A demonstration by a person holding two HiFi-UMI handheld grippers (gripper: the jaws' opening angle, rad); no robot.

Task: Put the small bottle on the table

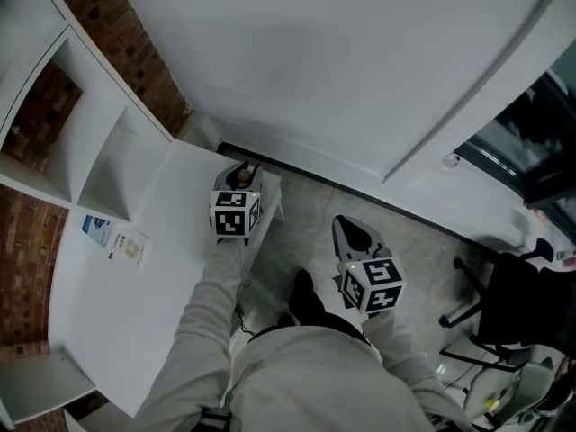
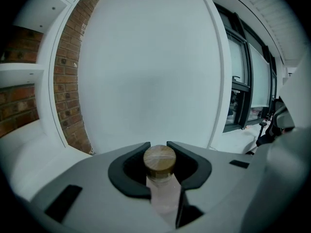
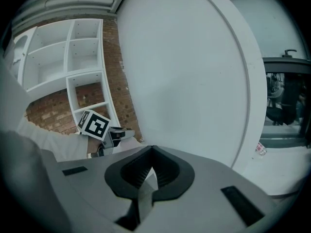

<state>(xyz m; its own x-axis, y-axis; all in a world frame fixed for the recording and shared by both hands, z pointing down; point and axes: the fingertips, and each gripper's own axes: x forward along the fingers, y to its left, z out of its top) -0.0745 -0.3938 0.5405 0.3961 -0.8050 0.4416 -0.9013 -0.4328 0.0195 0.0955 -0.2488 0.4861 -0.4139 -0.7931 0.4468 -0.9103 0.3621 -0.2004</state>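
The left gripper (image 2: 159,145) pinched the small bottle (image 2: 160,178) between its two fingers. The bottle had a round brown cap and a clear, pale body. The right gripper's (image 3: 151,148) fingers were pressed together with nothing between them.

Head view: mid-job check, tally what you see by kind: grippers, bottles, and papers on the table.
Grippers: 2, the left gripper shut on the bottle, the right gripper shut and empty
Small bottle: 1
Leaflets on the white table: 2
Total: 5
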